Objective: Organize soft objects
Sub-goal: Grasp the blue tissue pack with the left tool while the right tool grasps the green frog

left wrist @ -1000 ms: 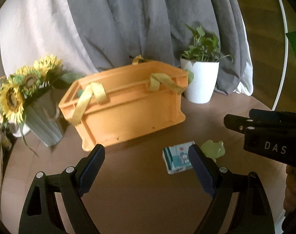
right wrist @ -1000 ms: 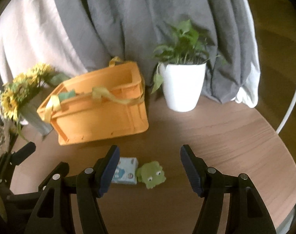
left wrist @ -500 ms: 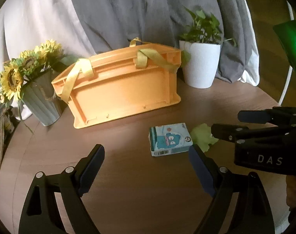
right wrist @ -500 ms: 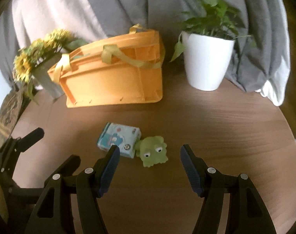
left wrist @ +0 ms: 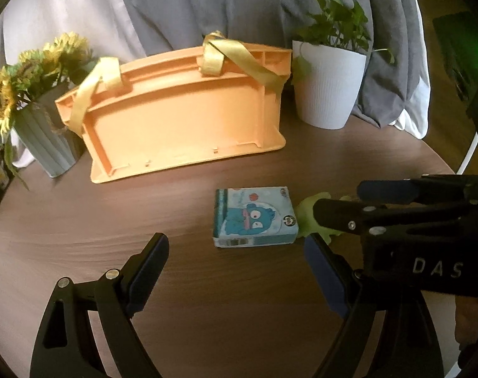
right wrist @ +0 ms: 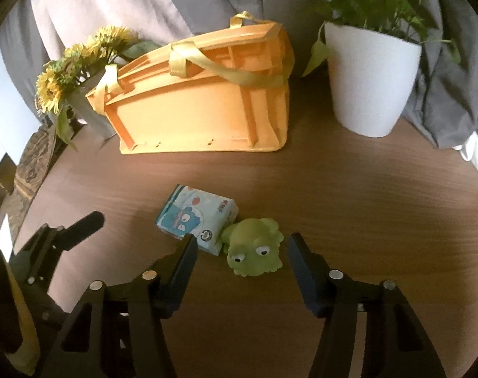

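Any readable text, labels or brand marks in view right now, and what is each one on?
"DAS": white letters on the black body of the right gripper, seen from the left wrist camera.
Tissue pack: cartoon print, a round mark and a barcode-like strip; any wording is too small and blurred to read.
Nothing else shows text.

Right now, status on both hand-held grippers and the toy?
Both hand-held grippers, left and right, open, empty. Green soft frog toy ahead of right, touching blue tissue pack. Nothing blocking.
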